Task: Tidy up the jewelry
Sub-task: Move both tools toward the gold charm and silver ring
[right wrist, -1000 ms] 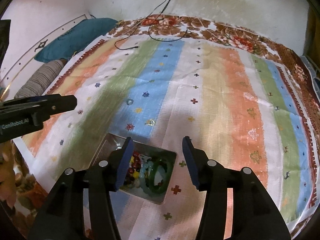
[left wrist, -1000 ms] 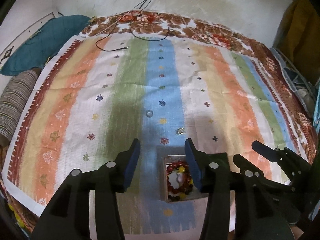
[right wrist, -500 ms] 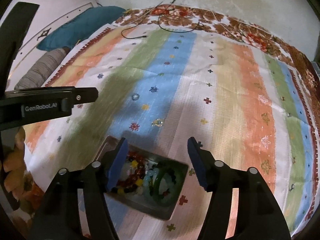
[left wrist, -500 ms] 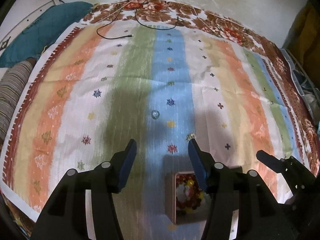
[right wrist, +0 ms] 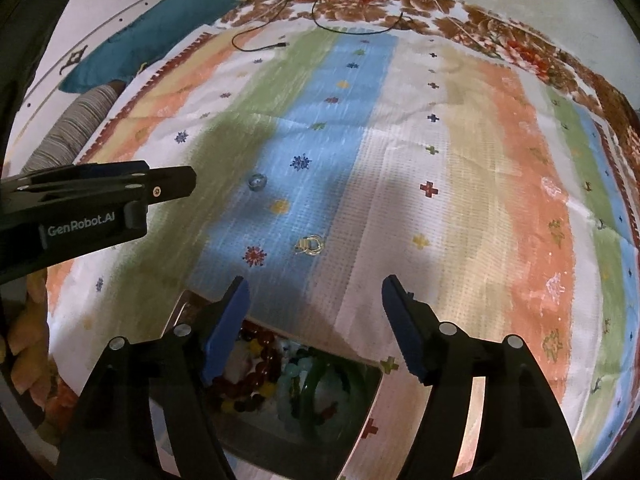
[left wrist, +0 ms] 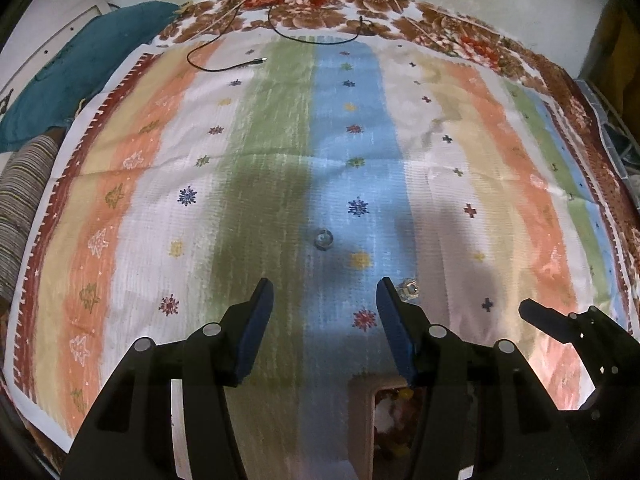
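**Two loose pieces ahead of the open grippers**

The gold ring lies on the striped cloth just ahead of the right gripper, its fingers spread and empty. The clear bead sits straight ahead of the left gripper, likewise spread. The jewelry box sits below the right gripper. The left gripper's side reads "GenRobot.AI".

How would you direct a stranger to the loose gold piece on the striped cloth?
Find the blue stripe down the middle of the cloth, then the jewelry box at its near end. Just beyond the box lies the gold piece: metallic, looped rings, unlike the clear round bead farther up.
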`<state>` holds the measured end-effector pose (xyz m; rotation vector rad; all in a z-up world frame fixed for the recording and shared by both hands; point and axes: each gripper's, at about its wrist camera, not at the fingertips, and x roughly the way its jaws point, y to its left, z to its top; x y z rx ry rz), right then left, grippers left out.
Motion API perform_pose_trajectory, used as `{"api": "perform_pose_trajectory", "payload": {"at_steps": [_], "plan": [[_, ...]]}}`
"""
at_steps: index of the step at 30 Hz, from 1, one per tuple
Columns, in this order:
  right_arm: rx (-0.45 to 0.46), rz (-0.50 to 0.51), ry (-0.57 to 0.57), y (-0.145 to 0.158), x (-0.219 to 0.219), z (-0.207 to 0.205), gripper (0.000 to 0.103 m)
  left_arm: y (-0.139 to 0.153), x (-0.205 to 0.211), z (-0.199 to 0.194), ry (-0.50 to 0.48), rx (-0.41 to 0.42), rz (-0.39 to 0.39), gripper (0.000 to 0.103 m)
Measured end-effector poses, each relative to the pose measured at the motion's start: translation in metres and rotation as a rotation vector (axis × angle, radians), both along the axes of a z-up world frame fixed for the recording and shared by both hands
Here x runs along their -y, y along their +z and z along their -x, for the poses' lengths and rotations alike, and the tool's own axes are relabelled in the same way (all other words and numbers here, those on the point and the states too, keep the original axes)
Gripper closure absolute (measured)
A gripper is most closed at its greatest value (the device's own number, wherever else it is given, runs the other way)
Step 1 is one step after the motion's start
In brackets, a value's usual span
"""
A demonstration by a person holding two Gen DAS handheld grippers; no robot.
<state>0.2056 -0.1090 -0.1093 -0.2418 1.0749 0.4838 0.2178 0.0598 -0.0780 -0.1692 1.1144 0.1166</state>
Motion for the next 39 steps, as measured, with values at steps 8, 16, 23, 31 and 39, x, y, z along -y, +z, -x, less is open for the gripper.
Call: {"api": "perform_pose_trajectory", "payload": {"at_steps": [8,16,23,31,39], "plan": [[-0.045,0.001,-0.010,-0.014,-0.004,-0.017,0.033,-0.015,-0.011,-0.015,0.018,-0.027,0.033,0.049],[-0.059,0.019,-0.002,-0.024,-0.011,-0.024,0.033,-0.028,-0.021,-0.028,0.033,-0.036,0.063,0.048],[-0.080,0.013,-0.008,-0.029,-0.017,-0.031,0.033,-0.041,-0.020,-0.041,0.015,-0.057,0.061,0.048],[-0.109,0.031,-0.016,-0.040,-0.024,-0.041,0.033,-0.058,-0.022,-0.051,-0.006,-0.088,0.049,0.048],[-0.128,0.036,-0.021,-0.049,-0.030,-0.050,0.033,-0.071,-0.023,-0.063,-0.025,-0.098,0.028,0.048]]}}
